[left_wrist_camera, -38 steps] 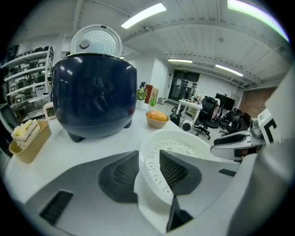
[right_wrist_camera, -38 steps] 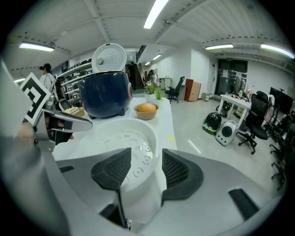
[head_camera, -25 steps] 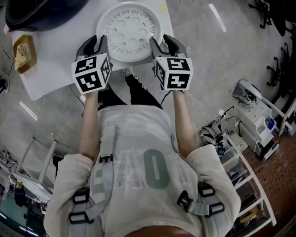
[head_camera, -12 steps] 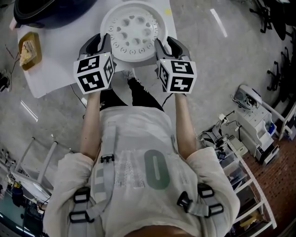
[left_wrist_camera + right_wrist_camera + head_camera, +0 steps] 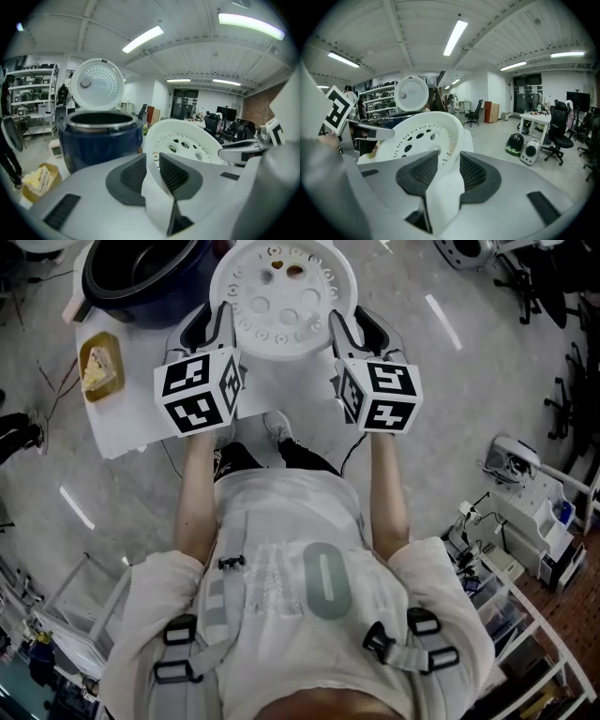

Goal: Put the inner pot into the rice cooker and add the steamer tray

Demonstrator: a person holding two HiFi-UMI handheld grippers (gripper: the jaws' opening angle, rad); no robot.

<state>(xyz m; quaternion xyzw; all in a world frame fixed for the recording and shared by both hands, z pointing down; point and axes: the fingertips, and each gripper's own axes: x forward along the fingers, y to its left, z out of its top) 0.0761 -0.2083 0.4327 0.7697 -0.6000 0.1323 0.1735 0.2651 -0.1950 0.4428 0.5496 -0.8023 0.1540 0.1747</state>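
Note:
I hold the white round steamer tray (image 5: 281, 296), pierced with several holes, in the air between both grippers. My left gripper (image 5: 217, 322) grips its left rim and my right gripper (image 5: 343, 326) its right rim. In the left gripper view the rim of the tray (image 5: 187, 143) sits between the left gripper's (image 5: 151, 165) dark pads. The right gripper's (image 5: 449, 161) jaws are closing on the rim of the tray (image 5: 422, 136). The dark blue rice cooker (image 5: 141, 277) stands at the upper left with its lid (image 5: 97, 84) up. A metal rim (image 5: 98, 123) shows in its mouth.
The cooker stands on a white table (image 5: 141, 423) whose near edge lies just beyond my hands. A small yellow box (image 5: 98, 367) with pale contents sits at the table's left. Office chairs (image 5: 572, 371) and a shelf cart (image 5: 525, 512) stand on the floor to the right.
Both grippers rose together with the steamer tray, lifting it off the table. More of the rice cooker came into view at the upper left.

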